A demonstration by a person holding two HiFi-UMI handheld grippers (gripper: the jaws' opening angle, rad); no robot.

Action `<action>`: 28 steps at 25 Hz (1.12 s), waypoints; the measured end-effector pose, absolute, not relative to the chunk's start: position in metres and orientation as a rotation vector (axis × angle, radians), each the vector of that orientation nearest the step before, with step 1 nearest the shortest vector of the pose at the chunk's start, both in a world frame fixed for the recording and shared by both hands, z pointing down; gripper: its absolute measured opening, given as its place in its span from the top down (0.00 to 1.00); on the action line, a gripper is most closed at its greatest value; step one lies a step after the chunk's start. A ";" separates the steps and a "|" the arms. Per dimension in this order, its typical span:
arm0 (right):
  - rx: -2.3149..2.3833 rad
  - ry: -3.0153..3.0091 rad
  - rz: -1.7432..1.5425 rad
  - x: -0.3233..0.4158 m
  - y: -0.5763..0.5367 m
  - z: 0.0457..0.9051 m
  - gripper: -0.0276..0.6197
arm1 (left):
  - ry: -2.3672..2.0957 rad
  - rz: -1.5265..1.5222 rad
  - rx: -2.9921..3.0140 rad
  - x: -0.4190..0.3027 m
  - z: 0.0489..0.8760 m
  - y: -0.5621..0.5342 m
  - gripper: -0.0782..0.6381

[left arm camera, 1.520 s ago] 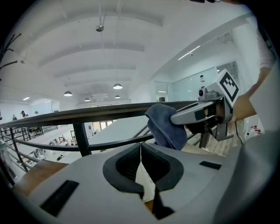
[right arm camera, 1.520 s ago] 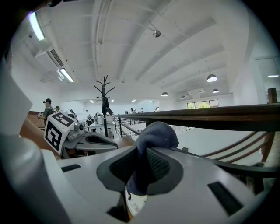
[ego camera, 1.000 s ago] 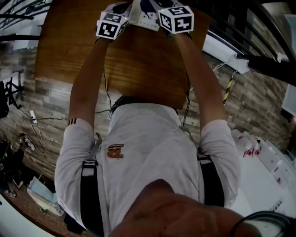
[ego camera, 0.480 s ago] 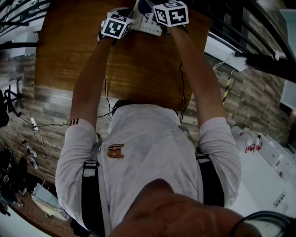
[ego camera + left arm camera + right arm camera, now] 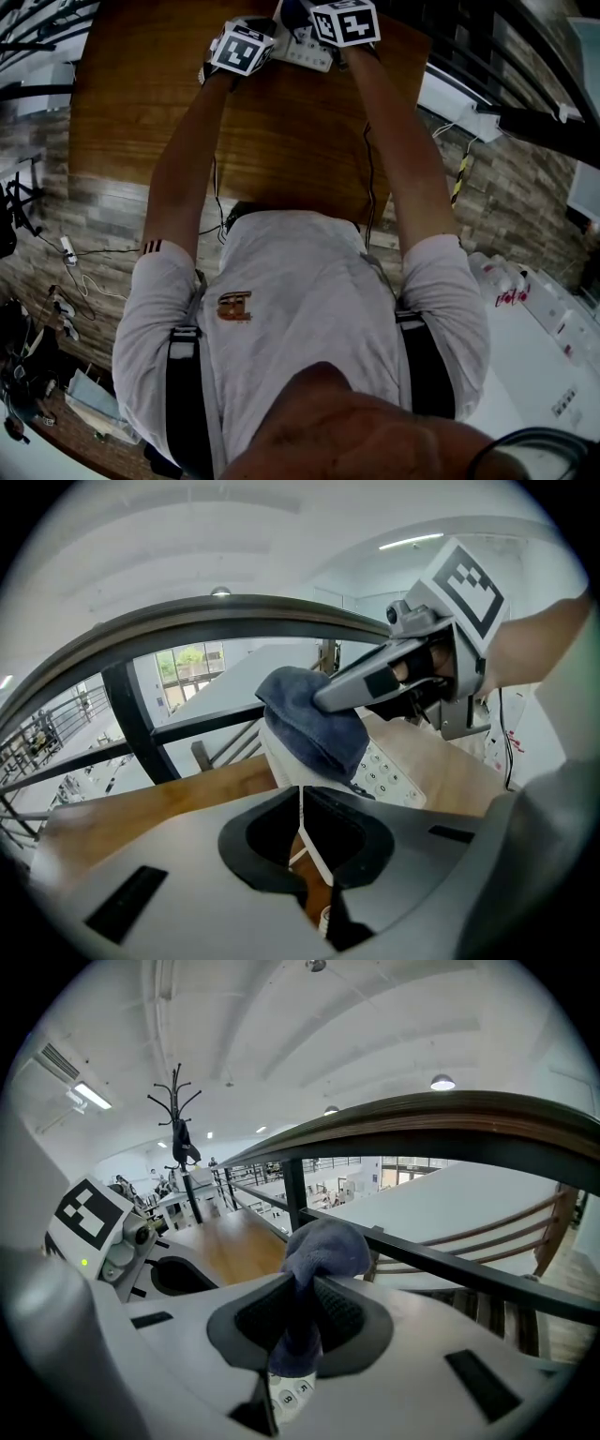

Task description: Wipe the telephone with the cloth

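Observation:
The white telephone (image 5: 302,49) lies at the far end of the wooden table (image 5: 281,141), between both grippers. Its keypad (image 5: 389,778) shows in the left gripper view, and a few keys (image 5: 291,1391) show below the right jaws. A dark blue cloth (image 5: 319,1246) is bunched in my right gripper (image 5: 298,1312), which is shut on it. The cloth (image 5: 314,726) rests on the telephone's far upper part. My left gripper (image 5: 302,803) is shut on the telephone's thin white edge. In the head view the marker cubes hide most of both grippers.
A dark railing (image 5: 141,724) runs just beyond the table's far edge. Cables and a white power strip (image 5: 67,239) lie on the floor at the left. A white desk (image 5: 553,356) stands at the right. A coat stand (image 5: 178,1138) is far off.
Both grippers have shifted a little toward the table's far end. The left one edged right, closer to the telephone, and the right one carried the cloth further over it.

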State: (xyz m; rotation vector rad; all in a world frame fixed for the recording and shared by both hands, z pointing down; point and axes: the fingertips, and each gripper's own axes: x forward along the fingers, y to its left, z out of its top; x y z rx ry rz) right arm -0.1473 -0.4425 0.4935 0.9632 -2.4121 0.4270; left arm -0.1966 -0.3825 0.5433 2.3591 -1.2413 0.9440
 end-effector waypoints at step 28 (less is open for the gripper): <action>1.036 -2.415 0.565 -0.125 -0.388 0.493 0.85 | -1.219 0.968 2.359 -0.192 0.550 -0.377 0.86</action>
